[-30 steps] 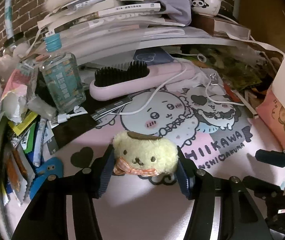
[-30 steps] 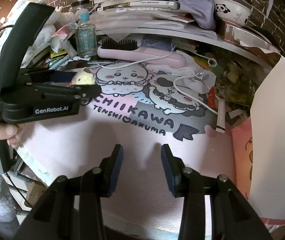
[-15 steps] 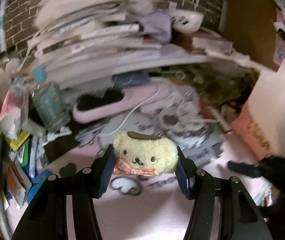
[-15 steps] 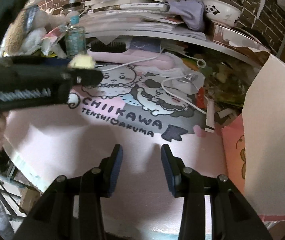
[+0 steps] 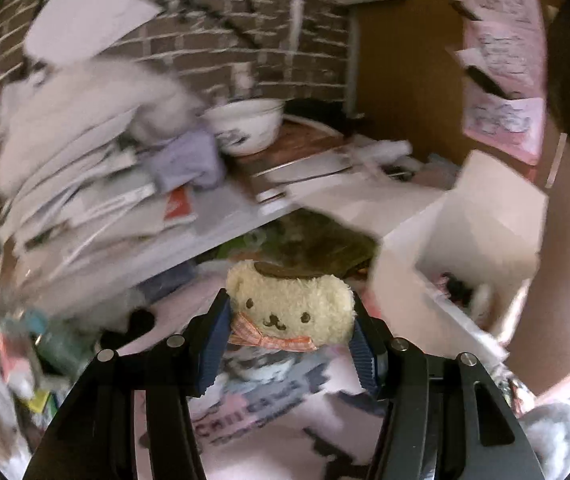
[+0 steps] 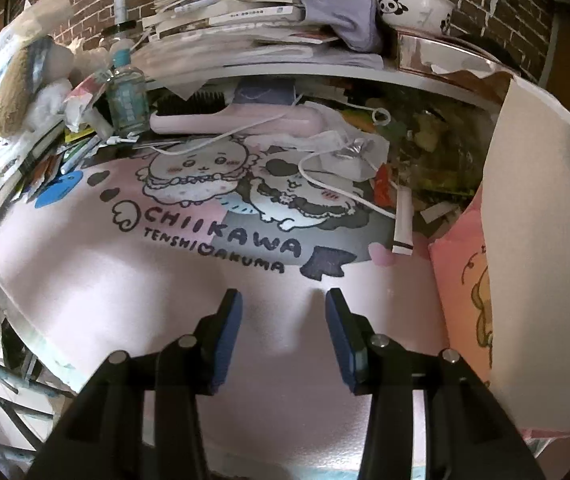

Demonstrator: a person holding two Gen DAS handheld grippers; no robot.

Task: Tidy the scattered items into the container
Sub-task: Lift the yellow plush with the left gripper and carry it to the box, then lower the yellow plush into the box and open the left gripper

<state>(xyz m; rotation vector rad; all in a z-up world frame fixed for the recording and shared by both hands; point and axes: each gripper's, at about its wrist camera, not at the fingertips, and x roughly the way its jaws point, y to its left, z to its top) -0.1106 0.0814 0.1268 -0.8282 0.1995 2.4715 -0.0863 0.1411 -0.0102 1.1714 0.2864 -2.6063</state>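
Note:
A small yellow plush dog [image 5: 291,306] with a brown beret and an orange checked bow is clamped between the blue pads of my left gripper [image 5: 289,332], held in the air above the pink mat. To its right stands a white open-topped box [image 5: 465,236] with some items inside. My right gripper [image 6: 283,336] hovers open over the pink printed mat [image 6: 125,272], with nothing between its fingers. The white box wall [image 6: 541,260] fills the right edge of the right wrist view.
A shelf [image 6: 325,68] at the back carries stacked books, a purple cloth [image 6: 345,16] and a panda bowl [image 6: 413,8]. Below it lie a pink hairbrush [image 6: 237,120], a clear bottle [image 6: 127,96], a white cable [image 6: 325,176] and wrappers. Left edge is cluttered with packets.
My left gripper has lifted the plush off the mat and swung right toward the white box; it has left the right wrist view. The right gripper has stayed open and nearly still.

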